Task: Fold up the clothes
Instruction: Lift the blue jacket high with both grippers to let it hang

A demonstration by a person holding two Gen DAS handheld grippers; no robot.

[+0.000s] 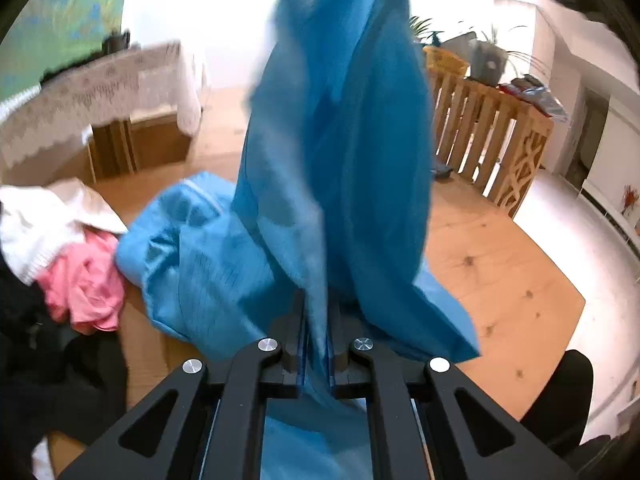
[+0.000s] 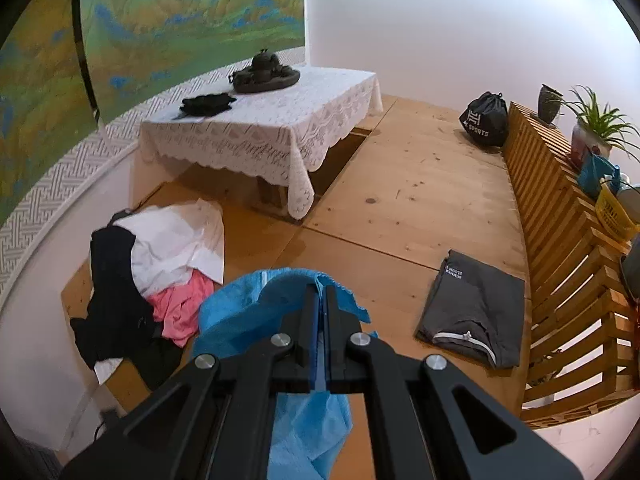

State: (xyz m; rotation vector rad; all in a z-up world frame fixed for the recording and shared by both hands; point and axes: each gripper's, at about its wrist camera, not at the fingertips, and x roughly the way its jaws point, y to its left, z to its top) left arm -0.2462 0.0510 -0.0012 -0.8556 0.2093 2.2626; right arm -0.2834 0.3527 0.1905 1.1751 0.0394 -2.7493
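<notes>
Blue garment [image 2: 236, 316] pinched; black bag [image 2: 485, 120] reads "SPORTS".

Wooden floor [image 2: 420, 200]: clothes pile [image 2: 160, 272], folded grey garment [image 2: 476, 312], black bag [image 2: 484, 120].

Home: lace-covered table [image 2: 272, 128], houseplants [image 2: 596, 120]

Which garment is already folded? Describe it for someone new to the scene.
Start at the slatted wooden railing on the right. On the plank floor beside it lies a dark grey garment, flat and squared, unlike the heaped white, pink and black clothes pile opposite.
</notes>
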